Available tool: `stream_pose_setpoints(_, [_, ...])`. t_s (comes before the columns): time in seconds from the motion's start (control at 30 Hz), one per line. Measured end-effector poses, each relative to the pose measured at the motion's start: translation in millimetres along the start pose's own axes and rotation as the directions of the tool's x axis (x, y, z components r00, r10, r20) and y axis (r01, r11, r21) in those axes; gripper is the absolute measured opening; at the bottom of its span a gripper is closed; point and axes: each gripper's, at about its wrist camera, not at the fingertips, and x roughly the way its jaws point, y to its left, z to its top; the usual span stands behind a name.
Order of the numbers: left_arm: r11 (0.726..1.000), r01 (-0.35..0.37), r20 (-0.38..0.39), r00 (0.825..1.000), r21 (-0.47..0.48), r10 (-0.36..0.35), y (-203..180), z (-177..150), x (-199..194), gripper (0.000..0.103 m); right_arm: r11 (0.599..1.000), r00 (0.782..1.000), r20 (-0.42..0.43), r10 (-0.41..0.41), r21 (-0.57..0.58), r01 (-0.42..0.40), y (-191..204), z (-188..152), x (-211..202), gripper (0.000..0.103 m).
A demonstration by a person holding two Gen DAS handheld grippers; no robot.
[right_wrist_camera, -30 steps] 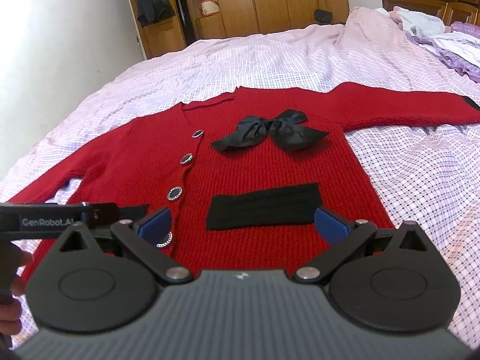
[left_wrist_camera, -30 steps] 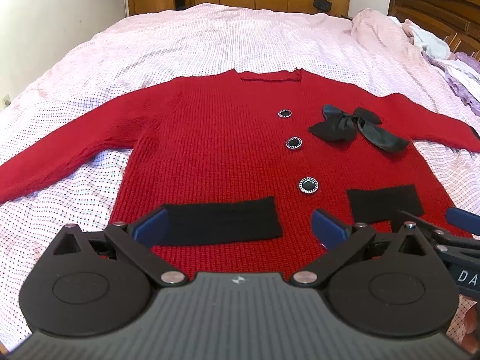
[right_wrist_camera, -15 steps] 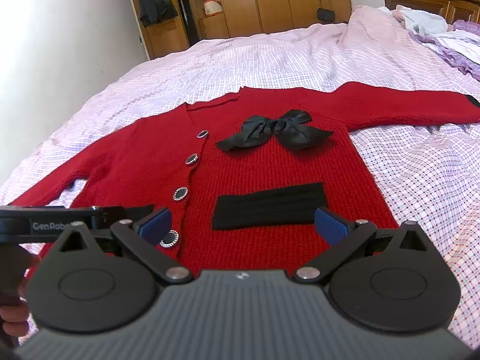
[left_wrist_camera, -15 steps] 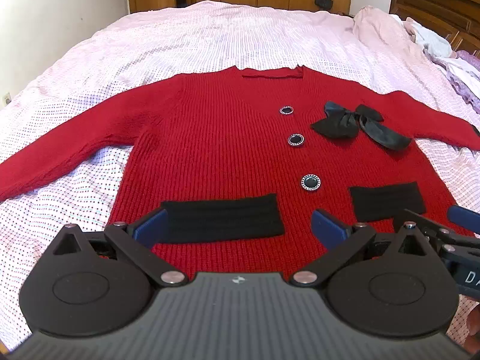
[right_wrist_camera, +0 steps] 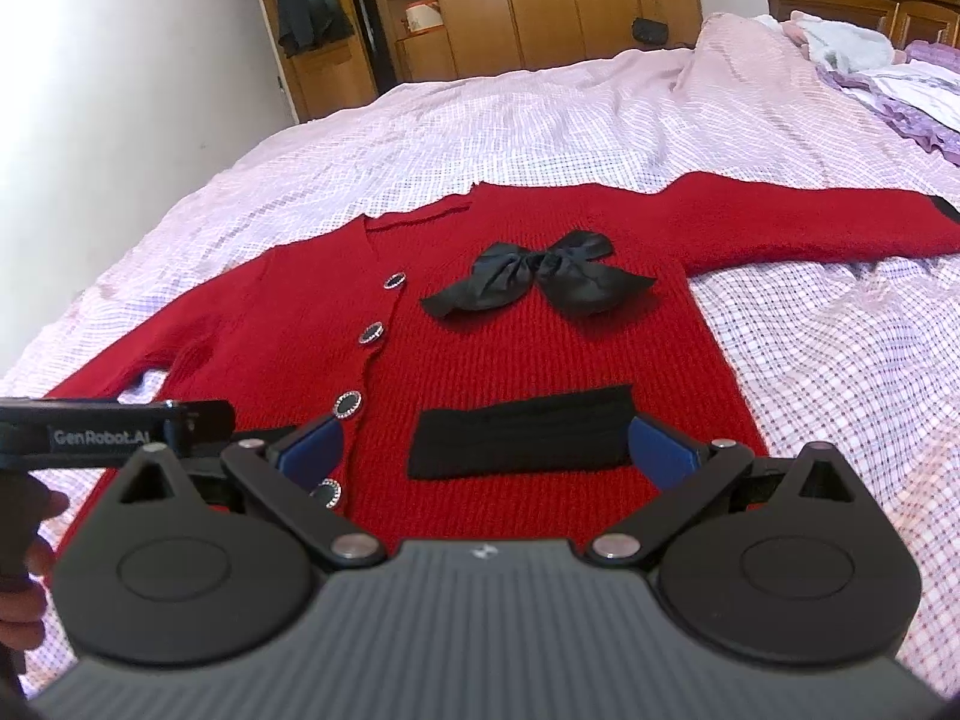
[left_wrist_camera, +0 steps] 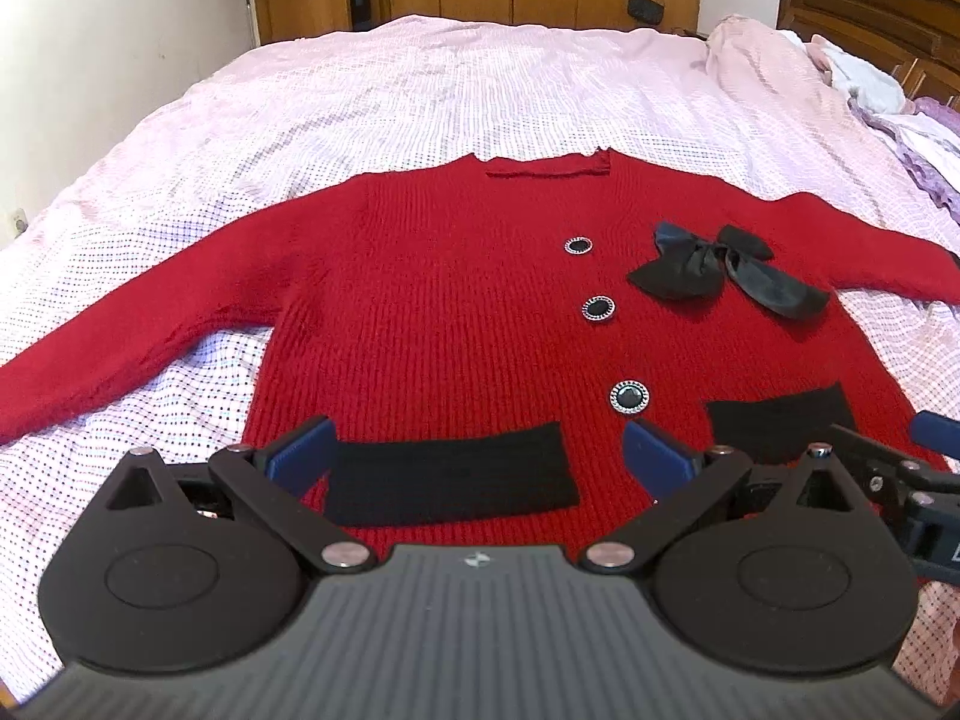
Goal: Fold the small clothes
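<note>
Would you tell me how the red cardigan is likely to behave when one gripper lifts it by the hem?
The red cardigan looks like soft knit, so it would probably drape limply. Its spread sleeves would likely trail, and the black bow may flop.

Your bed [left_wrist_camera: 480,78] (pink checked sheet) carries the red cardigan [left_wrist_camera: 456,324] spread flat, sleeves out; crumpled clothes [right_wrist_camera: 900,84] piled at the headboard side.

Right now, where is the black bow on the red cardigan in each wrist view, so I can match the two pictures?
Left wrist: the black bow lies right of centre, to the right of the button column, on the red cardigan.
Right wrist: the black bow lies near centre, above the black pocket band.
Shared landmark: the top button, just left of the bow in both views.
</note>
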Motion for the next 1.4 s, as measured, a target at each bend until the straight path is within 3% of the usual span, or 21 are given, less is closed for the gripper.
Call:
stream_pose_setpoints(0.2, [1.000,-0.010,-0.001,1.000,0.001,0.010,-1.1,5.8,3.0,0.103,1.000,1.000,0.022,-0.015,-0.017,0.016,-17.7,20.9,2.8,0.103])
stream_pose_setpoints(0.37, [1.000,-0.018,-0.005,1.000,0.002,0.018,-3.0,12.7,8.8,0.103,0.999,0.999,-0.002,0.032,0.045,-0.032,-51.8,43.3,12.2,0.103])
stream_pose_setpoints(0.57, [0.999,-0.032,-0.019,0.999,-0.007,0.032,-6.4,21.8,20.1,0.103,0.997,0.998,0.024,-0.057,0.058,0.056,-94.4,64.3,25.3,0.103])
stream_pose_setpoints(0.9, [0.999,-0.039,-0.059,0.997,0.017,0.040,-20.2,34.3,42.1,0.103,0.973,0.991,0.025,-0.131,0.196,0.124,-179.9,92.8,60.3,0.103])
stream_pose_setpoints(1.4, [0.998,-0.037,-0.107,0.993,0.054,0.042,-48.5,42.6,74.7,0.103,0.943,0.980,-0.005,-0.200,0.269,0.194,-257.7,98.2,110.9,0.103])
